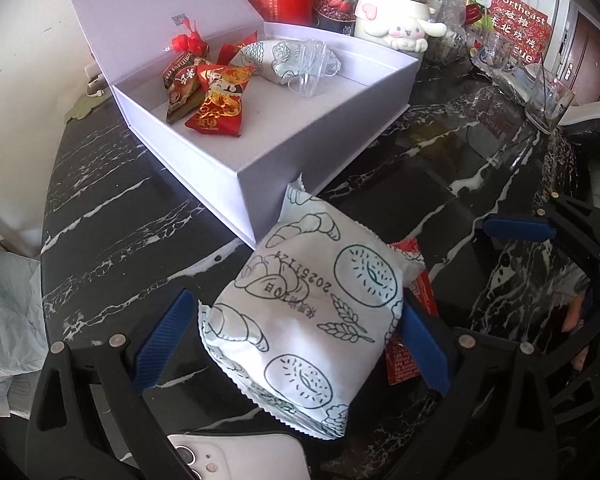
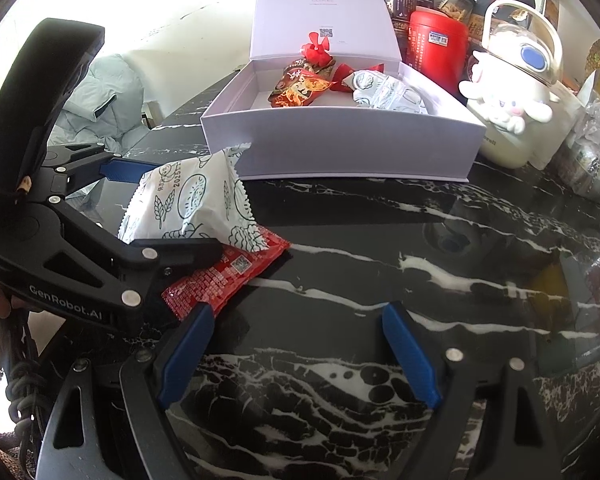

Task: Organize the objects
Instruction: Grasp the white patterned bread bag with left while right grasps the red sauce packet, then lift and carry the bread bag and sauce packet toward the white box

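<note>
My left gripper [image 1: 296, 340] has its jaws around a white bread packet [image 1: 304, 320] printed with green pastries, lying on the black marble table; the right pad touches it, a small gap shows at the left pad. The packet [image 2: 192, 200] rests partly on a red sachet [image 2: 224, 276], which also shows in the left wrist view [image 1: 420, 280]. An open white box [image 1: 260, 136] behind holds red snack packs [image 1: 216, 100], another white packet [image 1: 268, 60] and a clear plastic cup [image 1: 310, 68]. My right gripper [image 2: 296, 356] is open and empty above the table, right of the sachet.
Behind the box [image 2: 340, 140] stand a red tin [image 2: 436, 48], a white Cinnamoroll bottle [image 2: 516, 92], jars and bags. A glass [image 1: 548, 100] and a red sign [image 1: 520, 24] sit at the far right. A white phone [image 1: 236, 456] lies below my left gripper.
</note>
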A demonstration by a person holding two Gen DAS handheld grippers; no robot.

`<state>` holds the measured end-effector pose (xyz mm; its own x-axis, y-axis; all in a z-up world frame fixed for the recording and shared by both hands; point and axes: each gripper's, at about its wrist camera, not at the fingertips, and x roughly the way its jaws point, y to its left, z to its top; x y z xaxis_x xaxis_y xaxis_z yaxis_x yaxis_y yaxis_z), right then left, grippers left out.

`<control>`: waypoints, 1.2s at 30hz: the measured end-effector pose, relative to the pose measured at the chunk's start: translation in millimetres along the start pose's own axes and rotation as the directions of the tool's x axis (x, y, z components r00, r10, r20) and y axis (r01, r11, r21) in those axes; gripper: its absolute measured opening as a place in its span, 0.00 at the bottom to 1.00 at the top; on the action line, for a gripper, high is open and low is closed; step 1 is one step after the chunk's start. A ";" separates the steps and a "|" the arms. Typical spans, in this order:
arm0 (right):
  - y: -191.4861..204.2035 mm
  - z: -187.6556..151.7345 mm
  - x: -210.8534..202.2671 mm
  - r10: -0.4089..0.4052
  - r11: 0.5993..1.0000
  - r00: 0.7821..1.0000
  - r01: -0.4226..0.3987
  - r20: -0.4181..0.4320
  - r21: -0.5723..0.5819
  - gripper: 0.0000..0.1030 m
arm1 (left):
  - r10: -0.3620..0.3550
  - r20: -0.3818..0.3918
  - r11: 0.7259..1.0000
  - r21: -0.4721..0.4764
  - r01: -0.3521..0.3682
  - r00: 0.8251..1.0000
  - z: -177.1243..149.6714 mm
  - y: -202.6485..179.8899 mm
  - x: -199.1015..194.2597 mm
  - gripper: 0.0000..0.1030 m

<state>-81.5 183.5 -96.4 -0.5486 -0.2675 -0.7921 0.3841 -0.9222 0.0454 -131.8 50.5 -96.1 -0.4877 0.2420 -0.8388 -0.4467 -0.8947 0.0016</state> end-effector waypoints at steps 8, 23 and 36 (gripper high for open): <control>-1.3 1.7 -0.1 0.044 0.998 0.999 -0.044 0.005 0.038 0.85 | 0.004 0.018 0.998 -0.065 -0.003 1.000 -7.5 3.5 -10.0 0.71; 40.7 18.8 15.7 0.088 0.994 0.996 -0.087 0.018 -0.073 0.38 | 0.090 0.011 0.977 -0.194 -0.086 0.996 -33.5 30.3 -36.1 0.69; -3.5 -20.1 -18.4 0.006 0.999 1.000 -0.006 0.014 -0.048 0.28 | -0.014 -0.012 0.991 -0.135 0.013 1.000 -28.7 -17.1 -26.4 0.69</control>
<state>-57.8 197.3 -94.2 -0.5568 -0.2774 -0.7830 0.4225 -0.9061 0.0206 -89.8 48.7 -89.7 -0.4722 0.2503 -0.8452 -0.3478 -0.9339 -0.0823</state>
